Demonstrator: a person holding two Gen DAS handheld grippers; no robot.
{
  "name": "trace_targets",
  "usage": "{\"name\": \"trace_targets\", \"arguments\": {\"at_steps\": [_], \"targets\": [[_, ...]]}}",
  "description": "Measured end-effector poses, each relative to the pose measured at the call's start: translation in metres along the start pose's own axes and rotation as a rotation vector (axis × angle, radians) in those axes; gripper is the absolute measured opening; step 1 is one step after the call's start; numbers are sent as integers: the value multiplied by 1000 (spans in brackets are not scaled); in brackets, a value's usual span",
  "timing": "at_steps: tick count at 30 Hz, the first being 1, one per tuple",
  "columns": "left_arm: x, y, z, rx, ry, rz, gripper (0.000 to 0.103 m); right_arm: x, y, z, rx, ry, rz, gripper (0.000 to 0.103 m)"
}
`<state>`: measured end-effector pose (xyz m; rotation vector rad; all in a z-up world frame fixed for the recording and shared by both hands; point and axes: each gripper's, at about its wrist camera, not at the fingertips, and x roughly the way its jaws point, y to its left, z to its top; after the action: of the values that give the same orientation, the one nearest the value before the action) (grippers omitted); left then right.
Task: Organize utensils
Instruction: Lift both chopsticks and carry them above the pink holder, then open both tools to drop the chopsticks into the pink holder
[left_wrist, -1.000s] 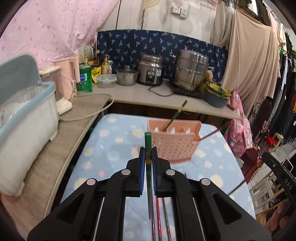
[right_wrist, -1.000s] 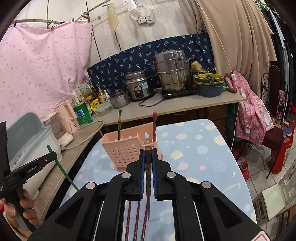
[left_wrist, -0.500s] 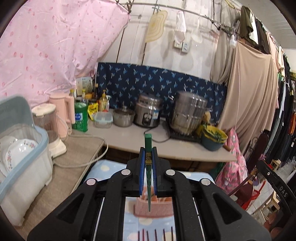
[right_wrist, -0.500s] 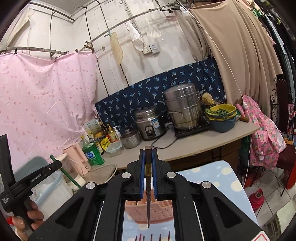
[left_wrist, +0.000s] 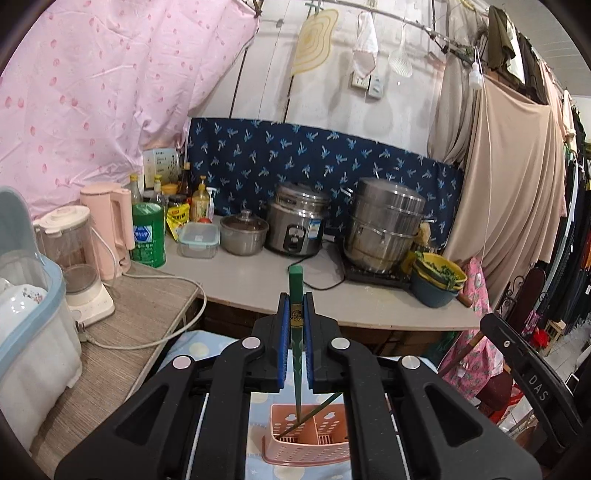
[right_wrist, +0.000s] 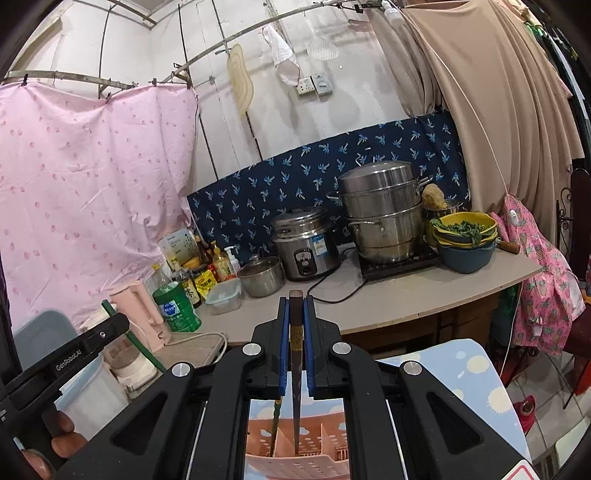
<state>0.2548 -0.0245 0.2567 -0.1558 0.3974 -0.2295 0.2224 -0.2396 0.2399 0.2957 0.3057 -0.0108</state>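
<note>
Two long counters (left_wrist: 258, 284) filled the back of the room, with pots and bottles on them, well apart from my work. Nearer to me was my table (right_wrist: 461, 373) with its dotted blue cloth, and on it the pink basket (left_wrist: 306, 446), which has compartments for the utensils. One chopstick already leaned inside the basket, so I judged that the sorting had started but was not finished.

My left gripper (left_wrist: 296, 325) was clamped on a green chopstick (left_wrist: 295, 280). I held it near its thick end, so the thin tip pointed down over the basket's compartments and could slide in easily. My right gripper (right_wrist: 296, 325) was clamped on a dark chopstick (right_wrist: 295, 299) in the same way, and its tip hung above the basket's middle. I could not tell if either tip had already entered a compartment. I think the next move needs careful aiming, because the openings are narrow.
</note>
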Motion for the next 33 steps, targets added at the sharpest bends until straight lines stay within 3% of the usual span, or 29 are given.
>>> {"name": "trace_targets", "arguments": {"at_steps": [12, 20, 24, 33], "targets": [[44, 8, -41, 8, 127, 13, 8, 37, -15, -40, -2, 115, -34, 8], [41, 11, -50, 8, 127, 22, 9, 20, -19, -39, 2, 93, -32, 10], [32, 13, -51, -1, 122, 25, 18, 3, -21, -39, 13, 79, -23, 10], [1, 19, -64, 3, 116, 55, 26, -43, -24, -62, -11, 81, -29, 11]]}}
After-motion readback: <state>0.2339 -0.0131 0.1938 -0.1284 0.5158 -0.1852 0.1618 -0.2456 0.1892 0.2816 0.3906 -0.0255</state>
